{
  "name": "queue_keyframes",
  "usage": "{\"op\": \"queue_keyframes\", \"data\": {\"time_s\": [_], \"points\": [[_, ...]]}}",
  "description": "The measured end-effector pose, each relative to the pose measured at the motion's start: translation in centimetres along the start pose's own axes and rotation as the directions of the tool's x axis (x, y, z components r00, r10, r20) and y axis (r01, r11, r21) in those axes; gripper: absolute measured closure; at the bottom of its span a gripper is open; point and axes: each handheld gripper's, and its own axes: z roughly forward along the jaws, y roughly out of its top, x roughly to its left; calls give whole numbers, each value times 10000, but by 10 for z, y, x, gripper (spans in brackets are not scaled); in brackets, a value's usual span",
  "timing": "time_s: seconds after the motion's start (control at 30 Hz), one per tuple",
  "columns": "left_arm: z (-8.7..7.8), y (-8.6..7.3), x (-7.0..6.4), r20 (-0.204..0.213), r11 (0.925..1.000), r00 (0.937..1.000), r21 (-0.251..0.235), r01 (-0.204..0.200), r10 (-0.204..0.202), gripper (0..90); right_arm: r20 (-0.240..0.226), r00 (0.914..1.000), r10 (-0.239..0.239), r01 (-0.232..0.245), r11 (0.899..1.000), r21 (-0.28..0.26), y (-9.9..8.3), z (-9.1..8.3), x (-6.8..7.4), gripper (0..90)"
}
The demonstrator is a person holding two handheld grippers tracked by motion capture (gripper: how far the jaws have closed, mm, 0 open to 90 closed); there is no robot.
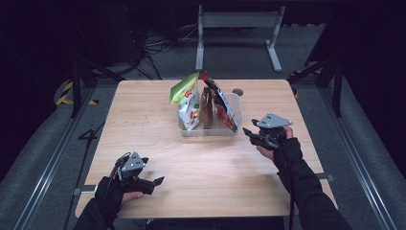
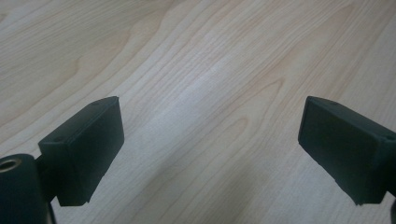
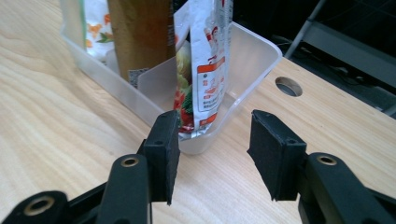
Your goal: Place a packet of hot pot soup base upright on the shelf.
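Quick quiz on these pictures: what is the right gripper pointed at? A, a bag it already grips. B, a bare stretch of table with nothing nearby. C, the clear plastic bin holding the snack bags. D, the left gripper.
C: in the right gripper view, the right gripper stands open with the clear plastic bin and its red-and-white bag just past the jaws, untouched.

A clear plastic rectangular bin [image 1: 235,112] stands on the light wooden table [image 1: 143,124], behind its middle and slightly right; in the bin three pouches stand upright side by side: a green-topped snack bag [image 1: 187,103] at the left, a brown foil pouch [image 1: 206,108] in the middle, a red-and-white printed packet [image 1: 222,105] leaning at the right; the right gripper [image 1: 249,132] sits just right of the bin; the left gripper [image 1: 158,181] lies near the table's front left edge, well apart.
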Motion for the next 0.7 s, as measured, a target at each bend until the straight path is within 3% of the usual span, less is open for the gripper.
{"op": "queue_keyframes", "data": {"time_s": [0.23, 0.7], "points": [[-6, -4, 0, -149, 10000, 9999, -63, -50, 49, 77, -226, 9996, -144, 143, 9999, -53, -7, -17, 2, 523], [-11, -9, -1, -157, 10000, 9999, -33, -51, 51, 78, -226, 9990, -387, 387, 9992, -27, -30, -48, 8, 485]]}}
